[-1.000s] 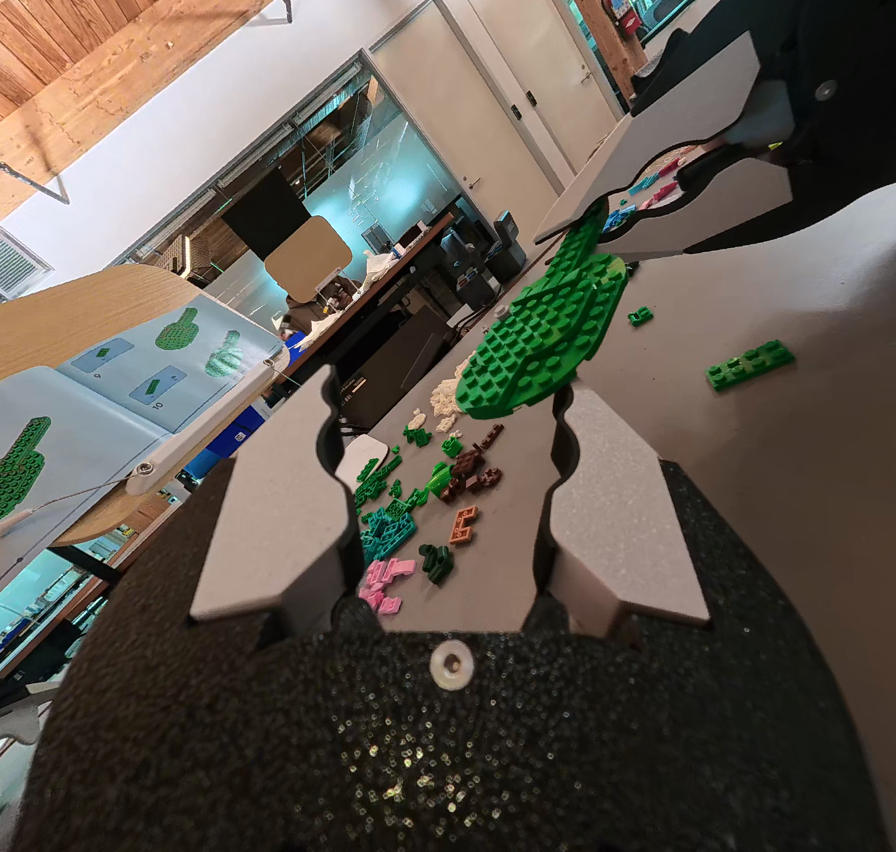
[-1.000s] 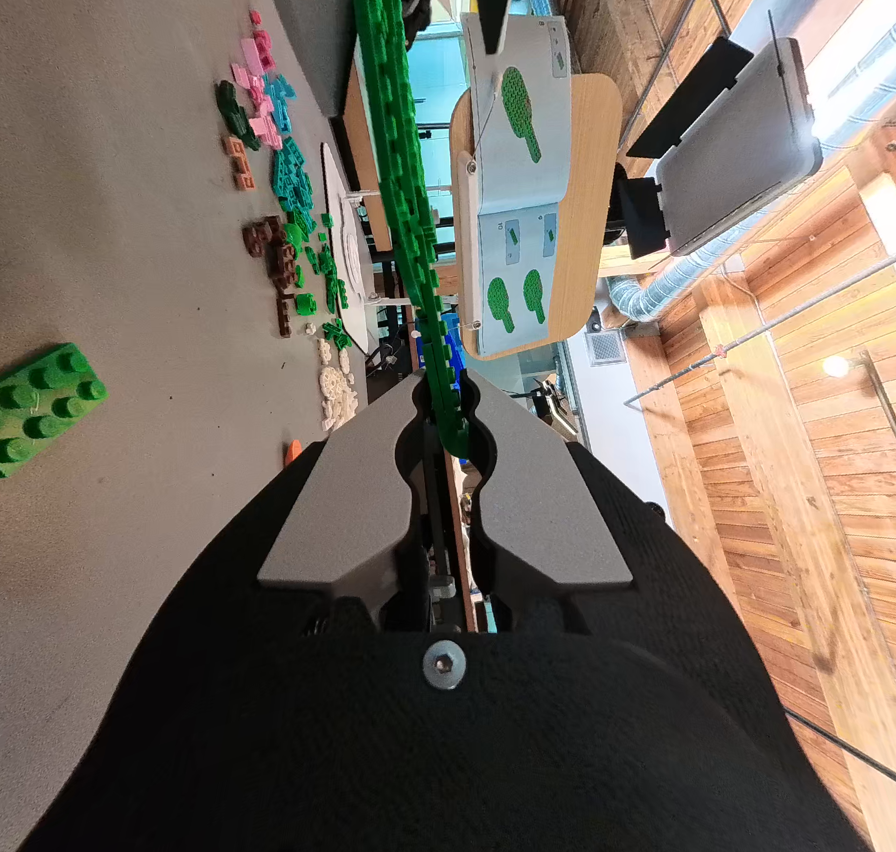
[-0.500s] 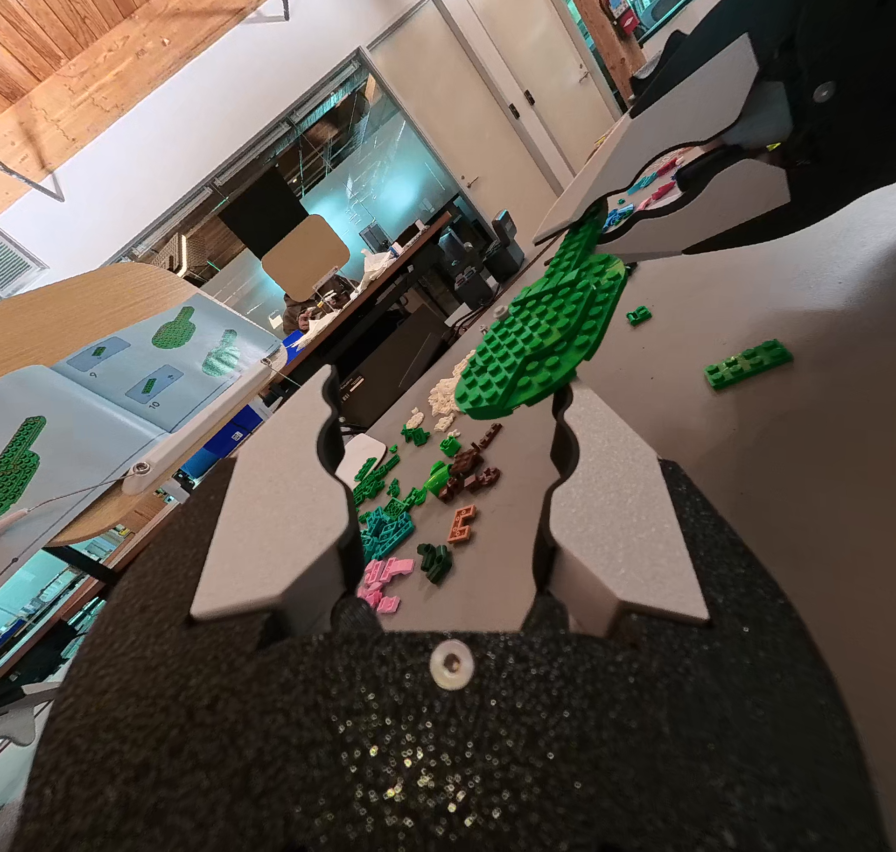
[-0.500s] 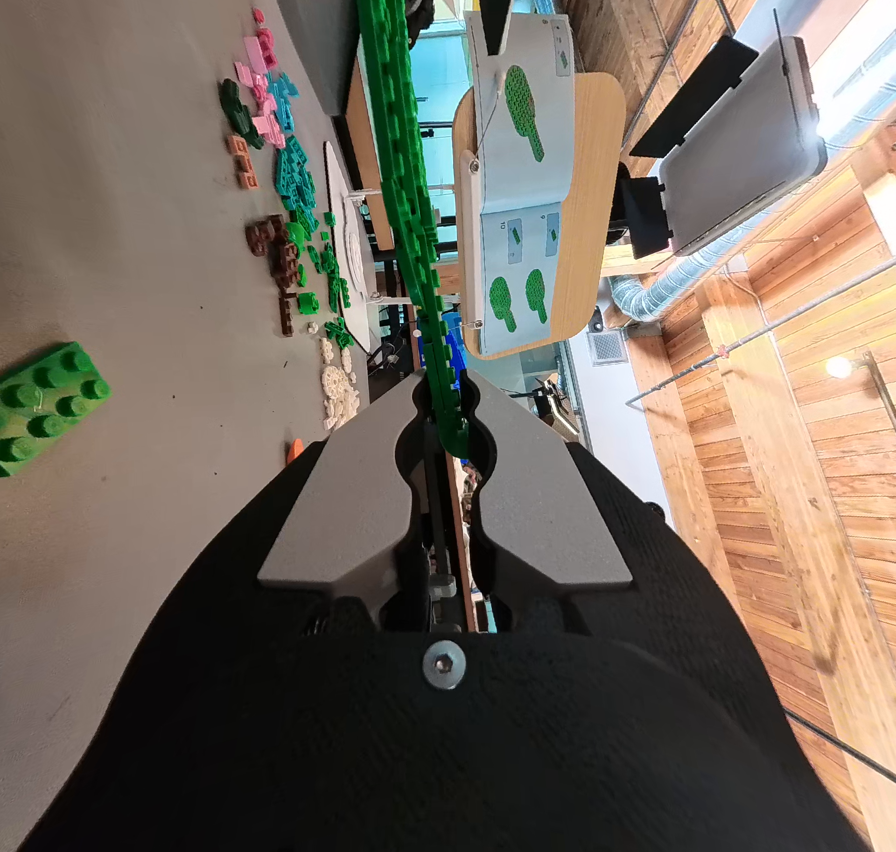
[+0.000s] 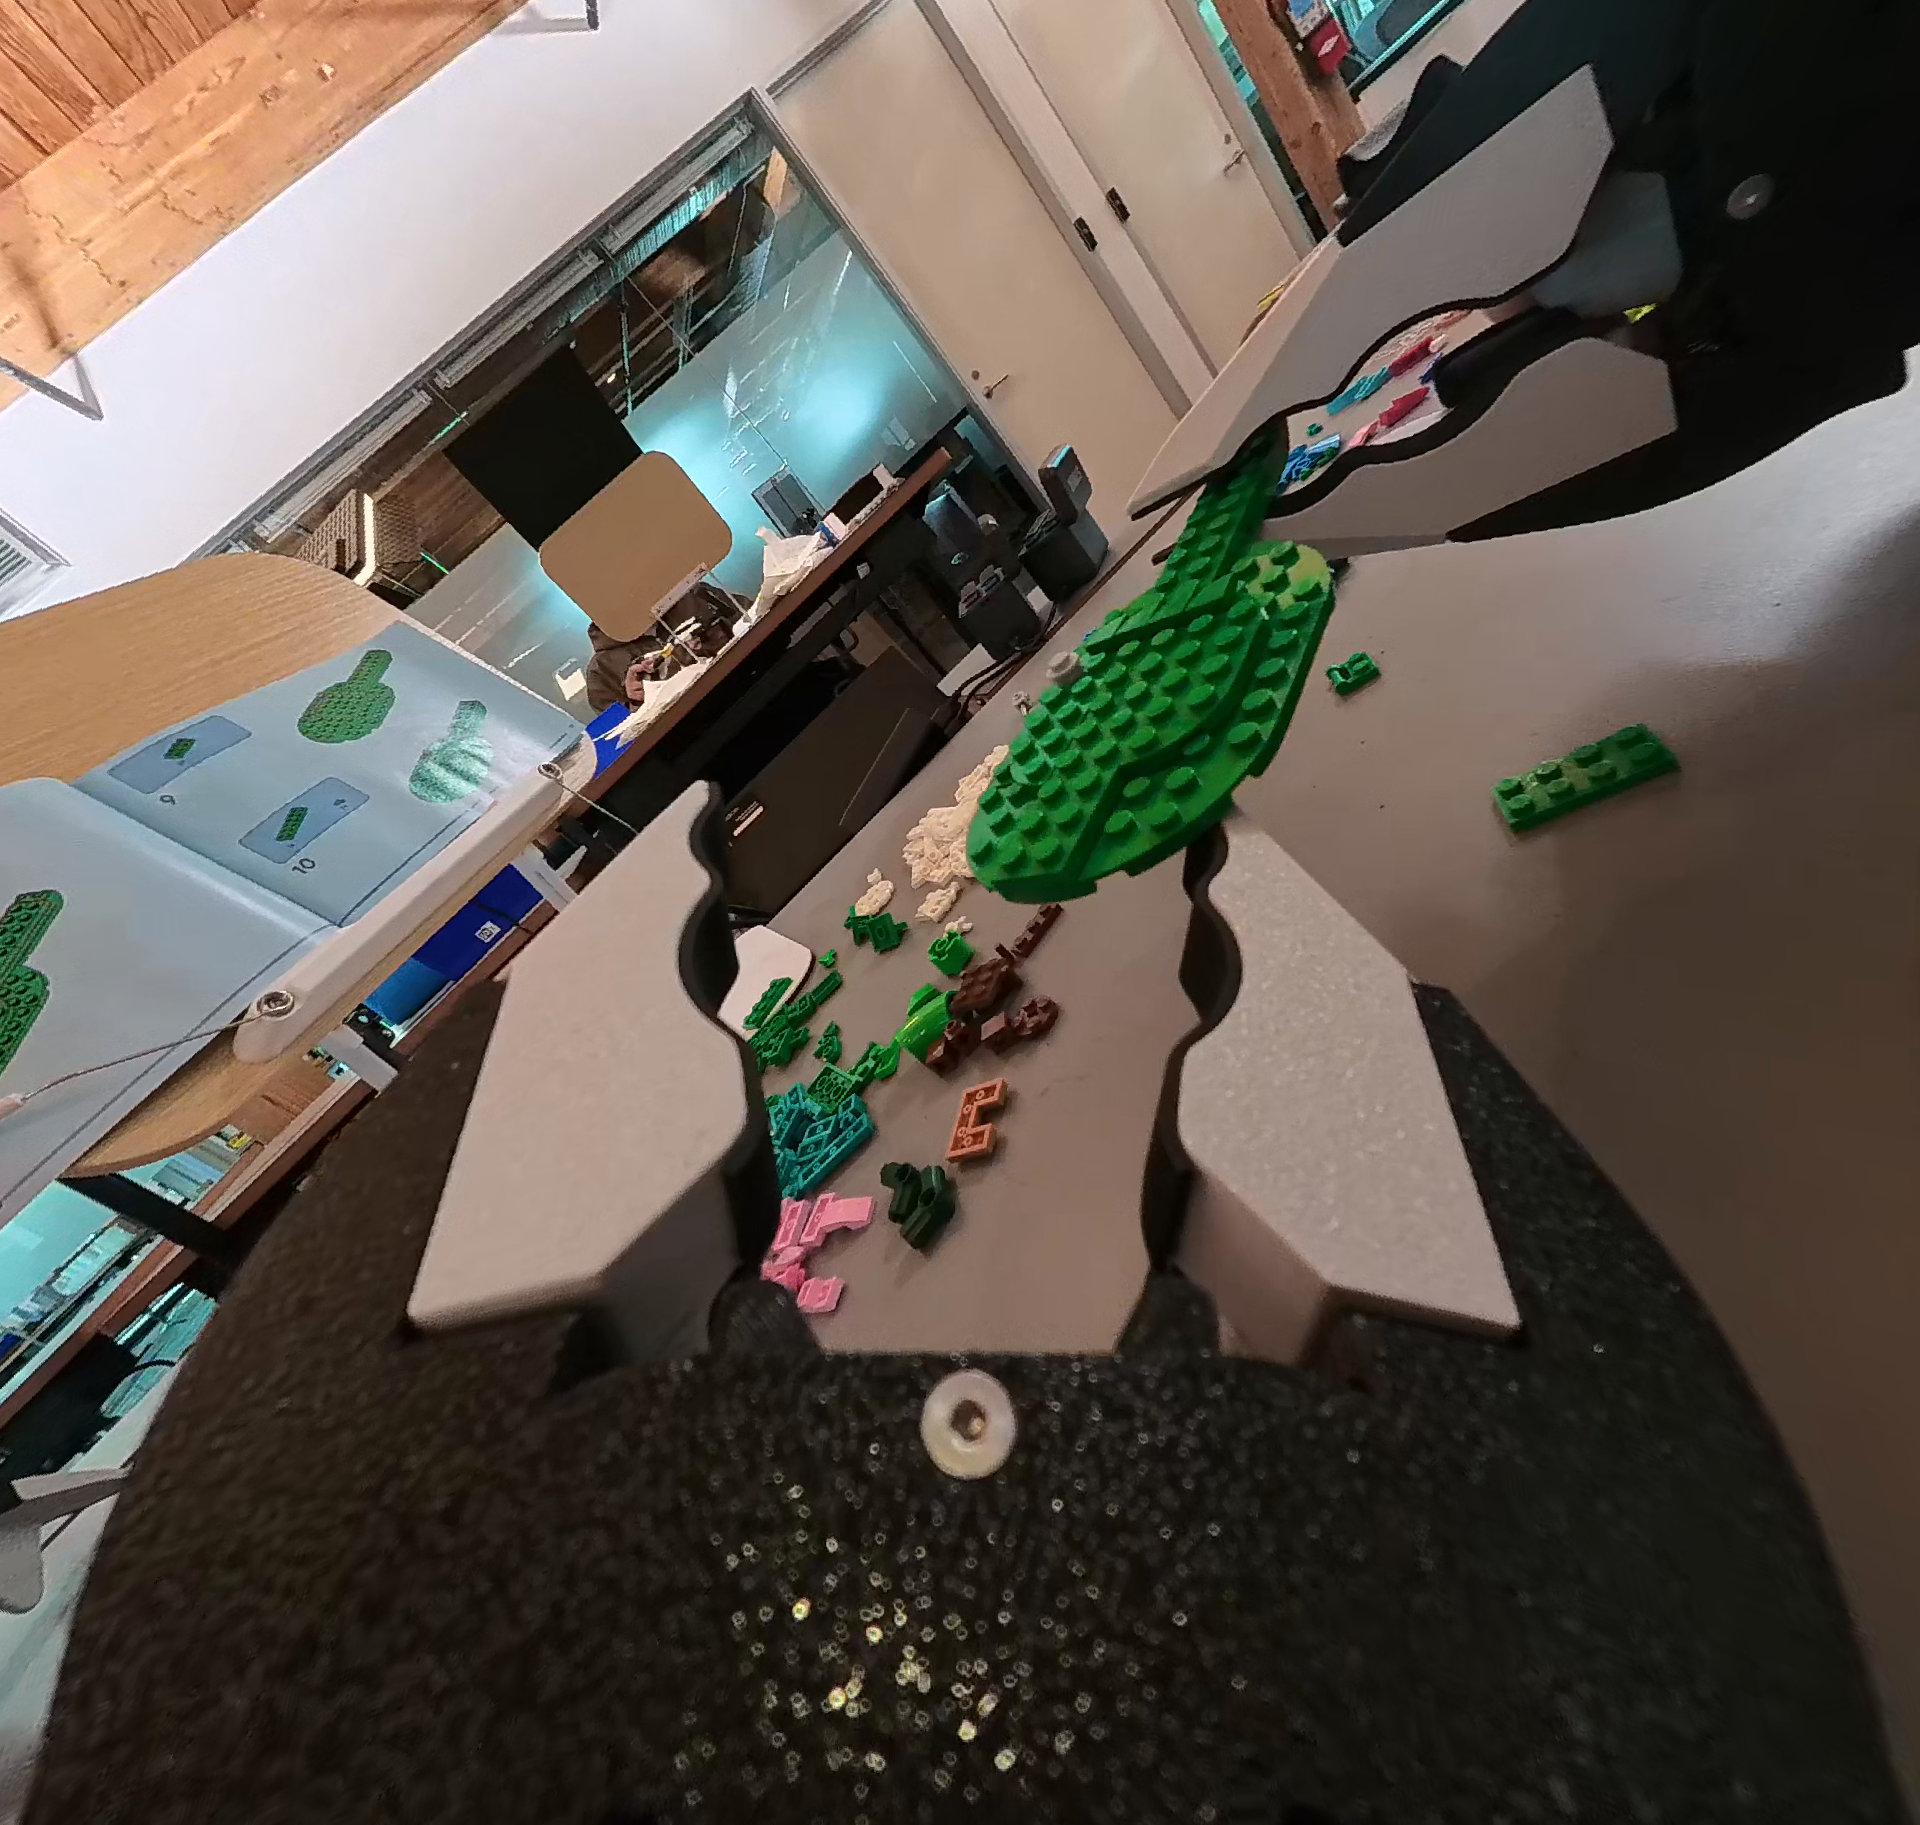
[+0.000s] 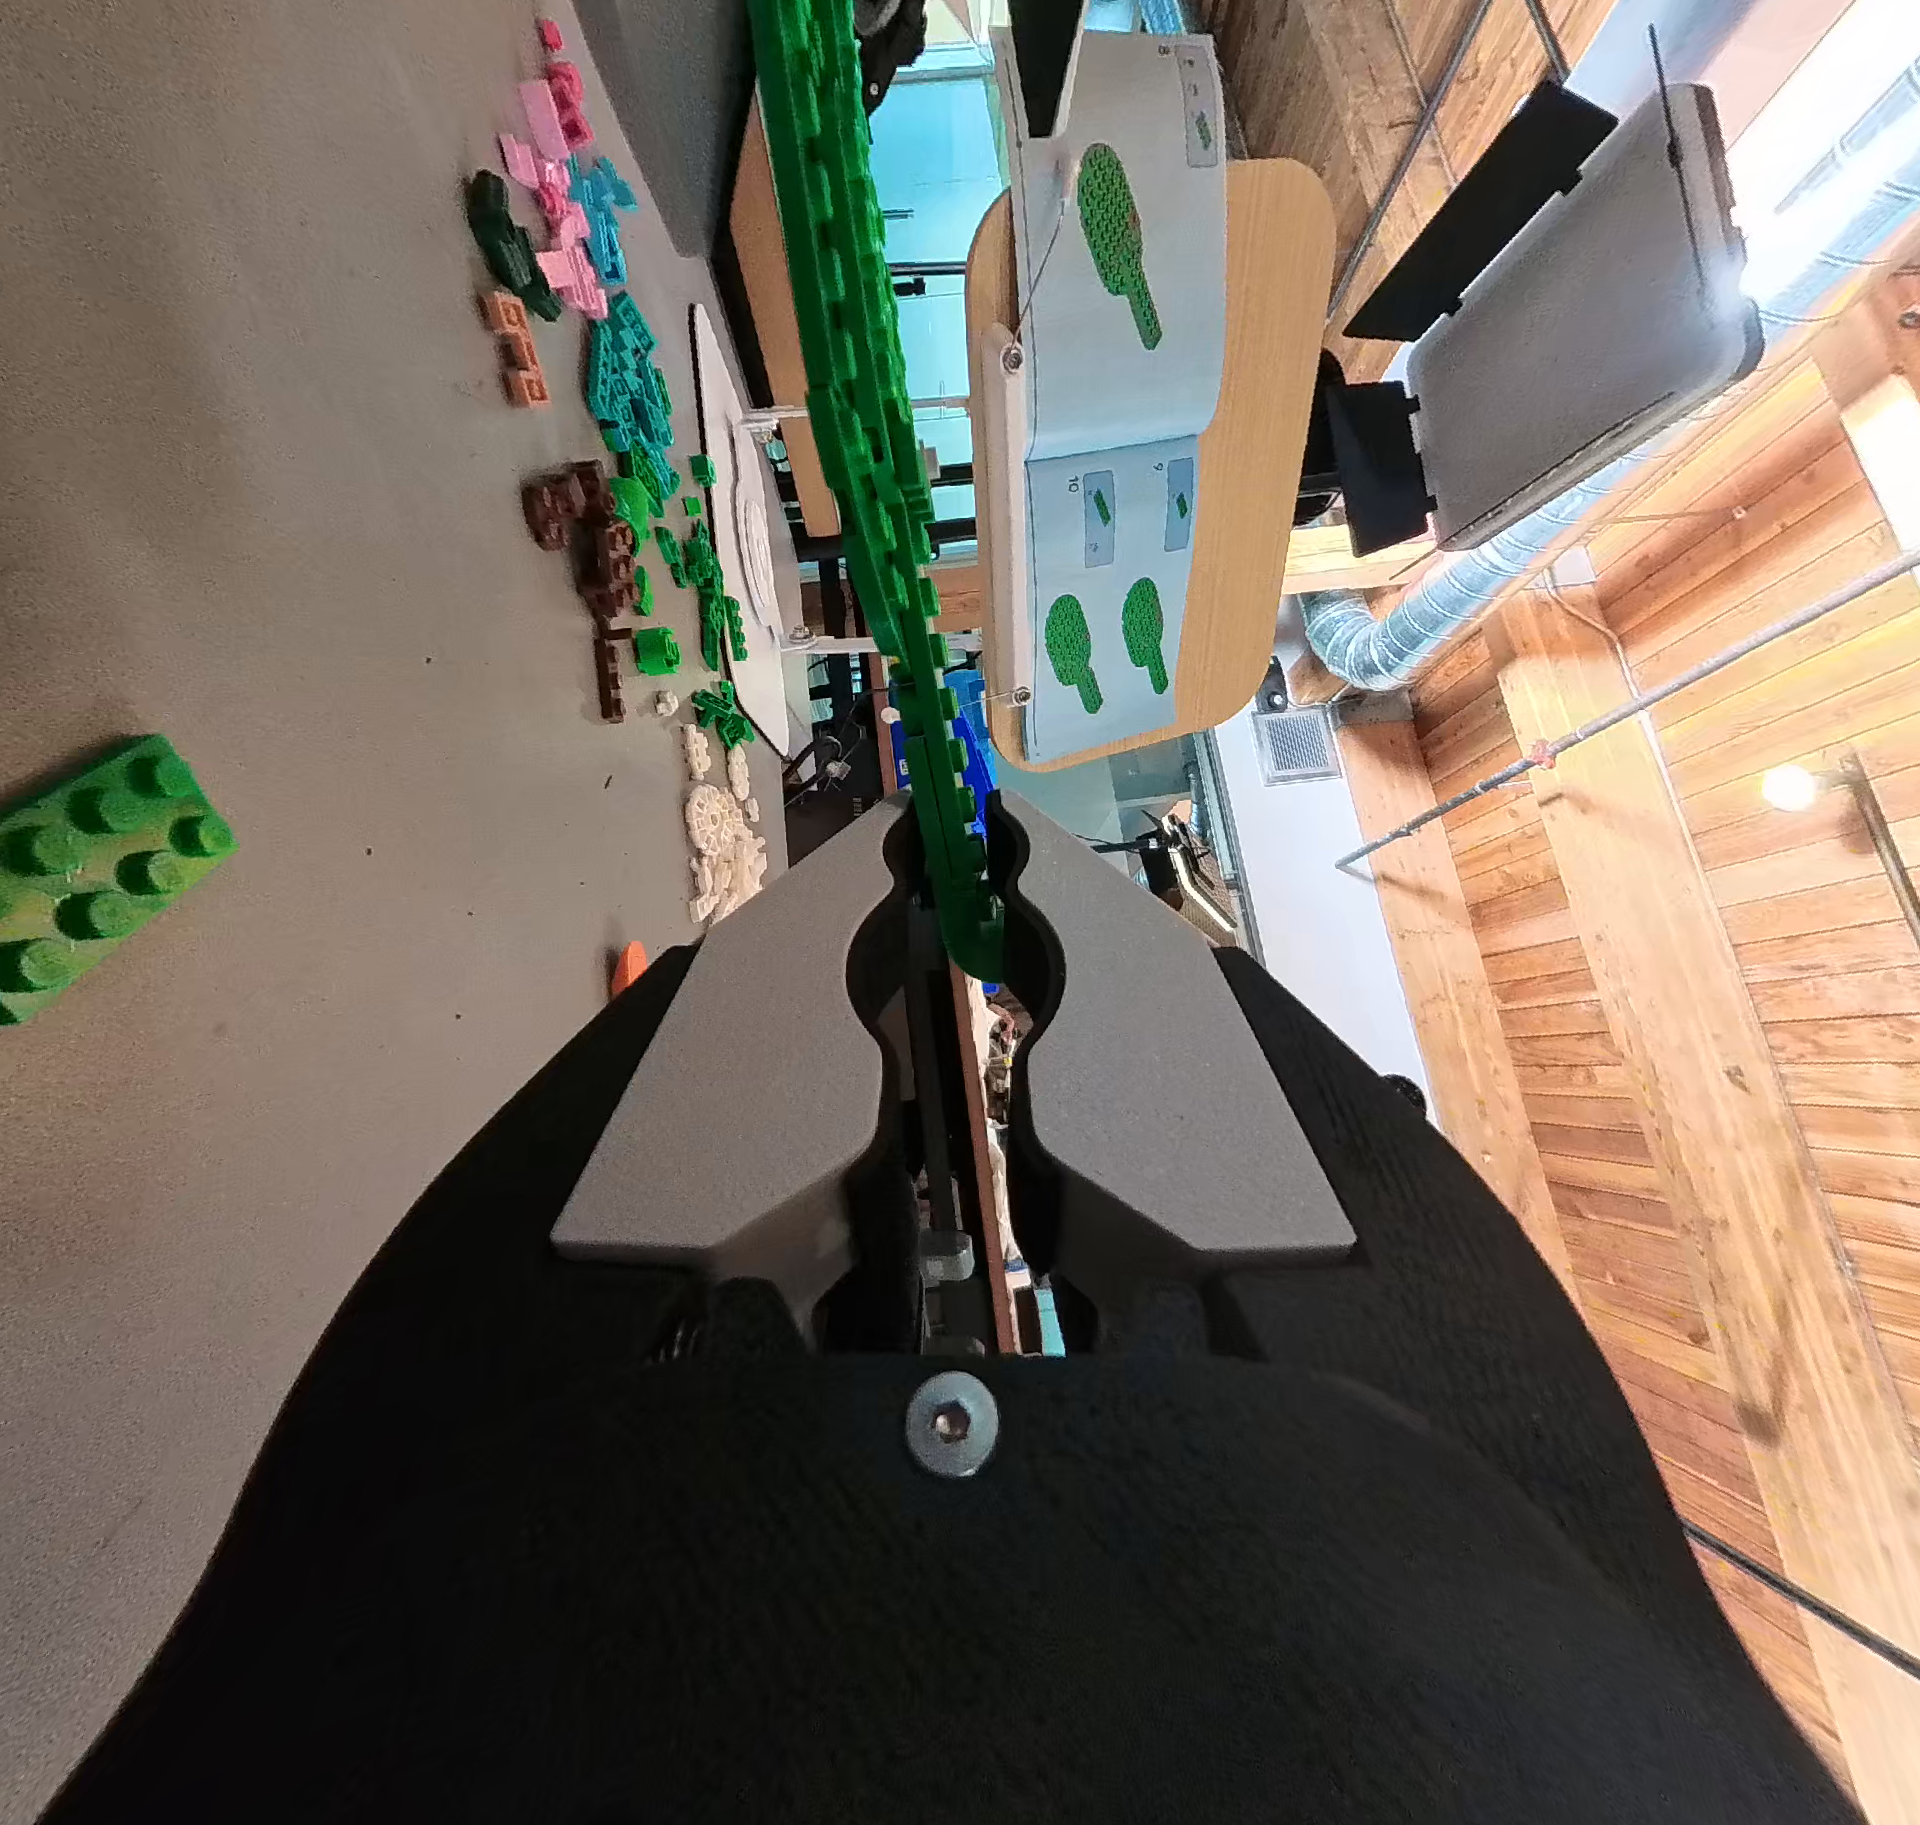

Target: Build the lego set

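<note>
My right gripper (image 6: 951,845) is shut on the narrow end of a large green studded plate assembly (image 6: 842,321), seen edge-on and held above the grey table (image 6: 260,528). In the left wrist view the same plate (image 5: 1153,726) hangs over the table, with the right gripper (image 5: 1262,471) clamped on its far end. My left gripper (image 5: 951,850) is wide open and empty, and the plate's rounded near end sits just beyond its right fingertip (image 5: 1226,871).
Loose small bricks lie on the table: pink (image 5: 816,1245), teal (image 5: 816,1131), brown (image 5: 987,1006), orange (image 5: 977,1121), white (image 5: 940,840). A green plate (image 5: 1584,773) lies to the right, also in the right wrist view (image 6: 94,871). An instruction booklet (image 5: 208,840) stands on a wooden stand at the left. Some 10 cm of space lies between my two pairs of fingers.
Almost nothing has changed. The right gripper keeps its hold on the green plate, with a slight drift of both views; the left gripper stays open.
</note>
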`<state>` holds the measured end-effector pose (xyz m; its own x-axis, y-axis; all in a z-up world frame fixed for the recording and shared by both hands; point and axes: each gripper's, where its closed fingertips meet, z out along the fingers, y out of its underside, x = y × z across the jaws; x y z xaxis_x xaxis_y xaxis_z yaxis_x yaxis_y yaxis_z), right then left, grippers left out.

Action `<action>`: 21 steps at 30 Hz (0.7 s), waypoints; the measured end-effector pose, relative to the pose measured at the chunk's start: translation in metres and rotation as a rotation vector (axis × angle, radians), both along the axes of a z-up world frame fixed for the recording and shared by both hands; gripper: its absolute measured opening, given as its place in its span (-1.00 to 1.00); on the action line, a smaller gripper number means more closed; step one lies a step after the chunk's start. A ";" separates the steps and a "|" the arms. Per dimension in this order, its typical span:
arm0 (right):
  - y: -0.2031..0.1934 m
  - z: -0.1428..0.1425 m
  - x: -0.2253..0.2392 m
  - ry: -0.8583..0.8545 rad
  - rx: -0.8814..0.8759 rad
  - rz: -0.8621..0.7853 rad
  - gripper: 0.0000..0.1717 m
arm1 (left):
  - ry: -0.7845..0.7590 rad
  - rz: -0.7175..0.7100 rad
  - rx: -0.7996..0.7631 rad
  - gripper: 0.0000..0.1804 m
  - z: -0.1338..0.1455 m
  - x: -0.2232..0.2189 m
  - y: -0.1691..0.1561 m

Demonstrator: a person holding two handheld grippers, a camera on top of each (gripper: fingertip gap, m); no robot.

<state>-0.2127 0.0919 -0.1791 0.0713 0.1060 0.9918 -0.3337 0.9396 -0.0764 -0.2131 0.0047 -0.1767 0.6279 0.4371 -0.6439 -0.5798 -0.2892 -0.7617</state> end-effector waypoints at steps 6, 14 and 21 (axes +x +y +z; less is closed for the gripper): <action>0.000 -0.001 0.000 -0.003 0.002 -0.001 -0.90 | 0.001 0.001 -0.002 -0.06 0.000 0.000 0.000; 0.000 -0.001 -0.001 -0.005 0.004 -0.002 -0.90 | 0.002 0.001 -0.003 -0.07 -0.001 0.000 0.000; 0.000 -0.001 0.000 -0.003 0.006 -0.003 -0.90 | 0.008 -0.005 -0.011 -0.08 -0.001 0.001 0.002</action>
<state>-0.2131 0.0918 -0.1799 0.0689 0.0999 0.9926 -0.3312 0.9408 -0.0717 -0.2121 0.0064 -0.1782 0.6246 0.4268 -0.6540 -0.5876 -0.2947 -0.7536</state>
